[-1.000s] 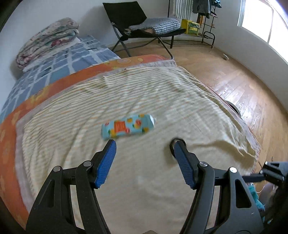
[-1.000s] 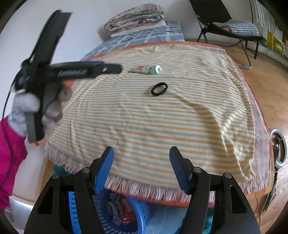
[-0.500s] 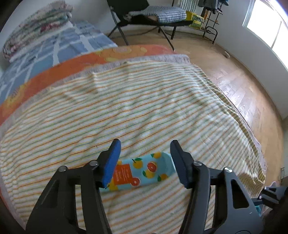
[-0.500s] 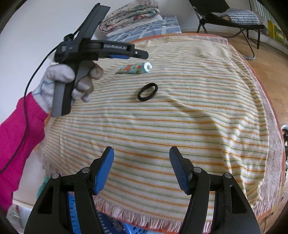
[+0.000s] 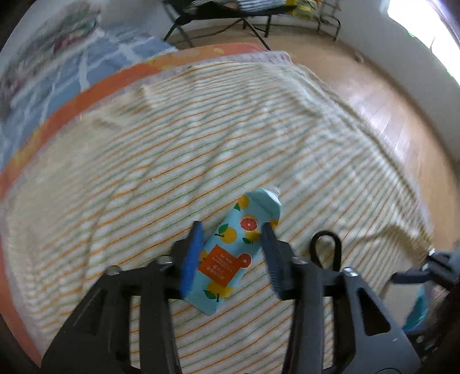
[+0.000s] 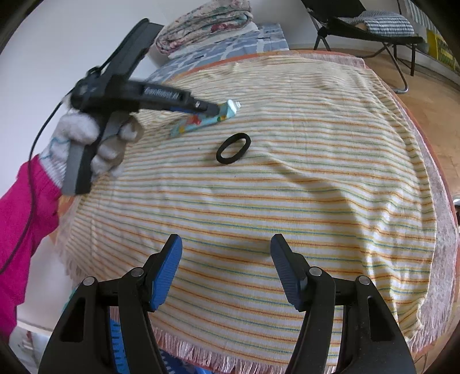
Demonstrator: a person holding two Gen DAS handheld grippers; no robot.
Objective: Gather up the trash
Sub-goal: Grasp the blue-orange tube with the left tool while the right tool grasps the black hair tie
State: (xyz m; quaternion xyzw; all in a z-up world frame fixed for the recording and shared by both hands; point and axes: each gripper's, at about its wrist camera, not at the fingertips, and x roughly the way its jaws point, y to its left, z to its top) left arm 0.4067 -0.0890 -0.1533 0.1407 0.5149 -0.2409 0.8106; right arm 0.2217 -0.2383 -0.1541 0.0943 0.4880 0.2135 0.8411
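Observation:
A light-blue tube (image 5: 233,250) printed with oranges lies slantwise on the striped blanket (image 5: 201,149). My left gripper (image 5: 231,230) straddles it, and its jaws are closing with both blue pads against the tube's sides. From the right wrist view, the left gripper (image 6: 211,110) reaches down over the tube (image 6: 198,123), held by a gloved hand (image 6: 80,129) with a pink sleeve. A black ring (image 6: 220,152) lies on the blanket just right of the tube. My right gripper (image 6: 226,241) hovers open over the blanket's near part, holding nothing.
A blue basket (image 6: 118,345) sits on the floor below the bed's fringed near edge. A folded quilt (image 6: 201,23) rests at the bed's far end. A black folding chair (image 6: 359,26) stands on the wooden floor beyond.
My left gripper came down over the tube and narrowed around it, and the tube turned from lying across to slanting. The right gripper moved forward over the blanket, then held still.

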